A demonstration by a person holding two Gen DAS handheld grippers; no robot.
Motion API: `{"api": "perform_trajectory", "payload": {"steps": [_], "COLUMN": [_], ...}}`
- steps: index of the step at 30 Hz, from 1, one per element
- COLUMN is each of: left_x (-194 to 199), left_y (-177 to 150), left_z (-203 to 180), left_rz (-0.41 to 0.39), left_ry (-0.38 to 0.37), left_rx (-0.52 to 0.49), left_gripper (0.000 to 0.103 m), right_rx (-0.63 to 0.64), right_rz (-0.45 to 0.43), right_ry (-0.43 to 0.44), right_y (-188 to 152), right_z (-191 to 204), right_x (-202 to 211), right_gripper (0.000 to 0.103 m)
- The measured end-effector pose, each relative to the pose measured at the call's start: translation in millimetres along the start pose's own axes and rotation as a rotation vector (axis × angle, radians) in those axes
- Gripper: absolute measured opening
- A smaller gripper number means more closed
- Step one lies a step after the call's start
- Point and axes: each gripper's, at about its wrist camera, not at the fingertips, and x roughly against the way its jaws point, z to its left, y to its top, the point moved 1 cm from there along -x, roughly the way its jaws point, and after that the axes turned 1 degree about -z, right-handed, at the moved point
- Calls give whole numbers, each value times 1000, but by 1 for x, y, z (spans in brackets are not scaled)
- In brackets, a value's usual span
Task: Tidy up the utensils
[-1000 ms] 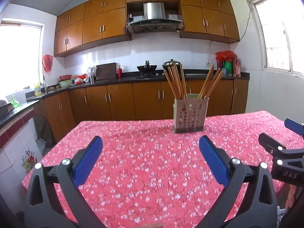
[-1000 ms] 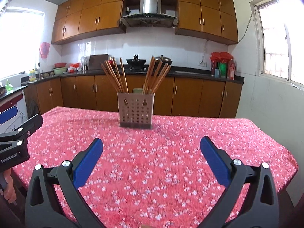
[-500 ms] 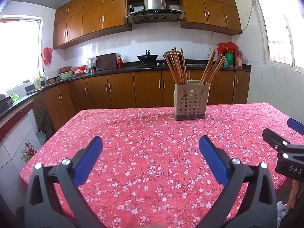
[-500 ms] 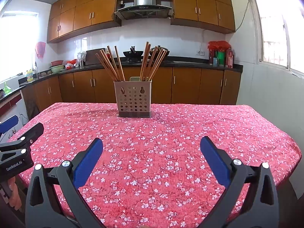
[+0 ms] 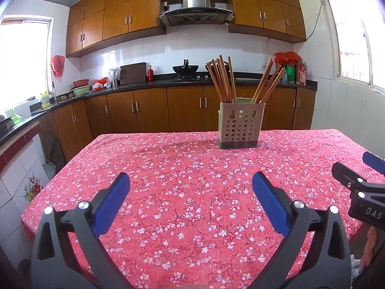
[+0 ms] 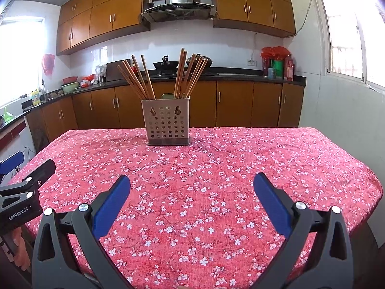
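Chopsticks (image 5: 220, 79) stand in the perforated holder (image 5: 238, 126) at twelve o'clock, well apart from us. Left gripper (image 5: 190, 187) and right gripper (image 6: 191, 189) gape empty; we should approach level and pinch one stick high.

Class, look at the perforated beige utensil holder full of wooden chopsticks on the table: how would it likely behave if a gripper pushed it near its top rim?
The perforated beige utensil holder is taller than wide, so a high push would probably tip it. The long wooden chopsticks fan outward loosely and would likely shift or rattle. The red floral tablecloth may bunch rather than let it slide.
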Motion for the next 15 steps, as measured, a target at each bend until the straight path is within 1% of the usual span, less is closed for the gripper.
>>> {"api": "perform_trajectory", "payload": {"steps": [15], "left_x": [-1], "left_y": [0], "left_z": [1], "left_rz": [6], "left_ry": [-4], "left_rx": [2], "left_gripper": [99], "right_rx": [-7], "right_rz": [10], "right_ry": [1], "right_y": [0], "right_z": [-2], "right_x": [-2], "right_gripper": [101]}}
